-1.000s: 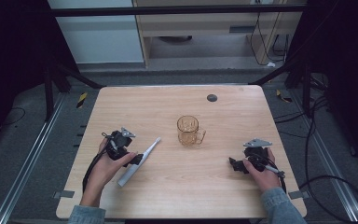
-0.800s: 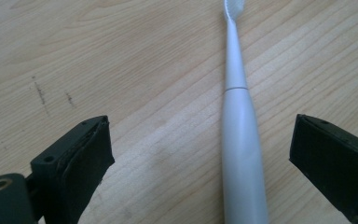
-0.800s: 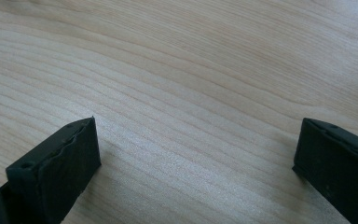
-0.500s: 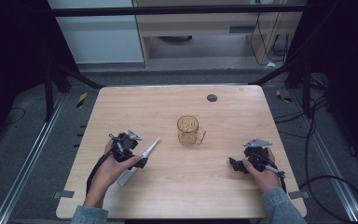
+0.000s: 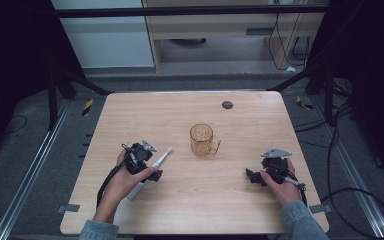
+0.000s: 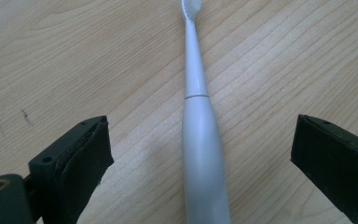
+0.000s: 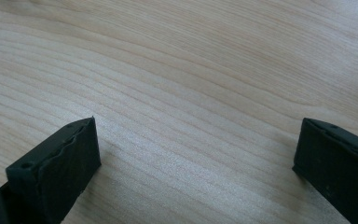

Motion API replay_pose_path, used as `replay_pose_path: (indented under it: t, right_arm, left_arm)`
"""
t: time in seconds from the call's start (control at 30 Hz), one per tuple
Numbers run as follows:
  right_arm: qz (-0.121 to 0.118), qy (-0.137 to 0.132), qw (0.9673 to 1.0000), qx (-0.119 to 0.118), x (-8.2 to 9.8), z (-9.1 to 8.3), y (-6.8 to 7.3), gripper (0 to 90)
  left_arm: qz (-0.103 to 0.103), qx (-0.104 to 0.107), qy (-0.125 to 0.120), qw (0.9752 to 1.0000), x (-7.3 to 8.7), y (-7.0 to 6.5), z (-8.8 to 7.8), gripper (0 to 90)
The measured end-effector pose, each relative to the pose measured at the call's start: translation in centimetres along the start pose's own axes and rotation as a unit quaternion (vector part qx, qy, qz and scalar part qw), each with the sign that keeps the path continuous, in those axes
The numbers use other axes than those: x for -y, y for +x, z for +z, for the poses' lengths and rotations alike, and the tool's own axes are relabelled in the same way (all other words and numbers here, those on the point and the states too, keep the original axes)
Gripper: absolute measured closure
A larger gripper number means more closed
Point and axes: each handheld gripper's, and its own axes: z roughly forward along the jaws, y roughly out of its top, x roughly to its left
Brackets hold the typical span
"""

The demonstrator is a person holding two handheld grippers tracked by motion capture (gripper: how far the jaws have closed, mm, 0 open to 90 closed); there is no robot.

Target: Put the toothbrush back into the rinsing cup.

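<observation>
Left hand-held gripper [image 5: 147, 167] agape; right hand-held gripper [image 5: 254, 177] agape.

No text, label, brand, number or sign can be read anywhere in these views, neither on the white toothbrush [image 6: 199, 140] nor on the glass mug [image 5: 203, 140].

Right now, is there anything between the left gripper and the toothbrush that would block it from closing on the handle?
Nothing visible. The left gripper is open with its jaws on either side of the toothbrush, which lies flat on the table; only bare wood shows between each jaw and the handle.
</observation>
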Motion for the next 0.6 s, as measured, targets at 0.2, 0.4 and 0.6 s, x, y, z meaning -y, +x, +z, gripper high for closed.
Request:
replay_pose_path:
  t: [0.2, 0.4, 0.6]
  right_arm:
    - [0.001, 0.000, 1.0000, 0.000, 0.0, 0.0, 0.0, 0.4]
    - [0.000, 0.000, 1.0000, 0.000, 0.0, 0.0, 0.0, 0.3]
    - [-0.002, 0.000, 1.0000, 0.001, 0.0, 0.0, 0.0, 0.3]
  left_arm:
    - [0.012, -0.002, 0.001, 0.9999, -0.8, -0.5, 0.2, 4.3]
    - [0.027, -0.006, -0.005, 0.9996, -2.2, -1.0, 0.3, 4.9]
    - [0.033, -0.014, 0.001, 0.9994, -3.3, -1.2, 0.4, 5.0]
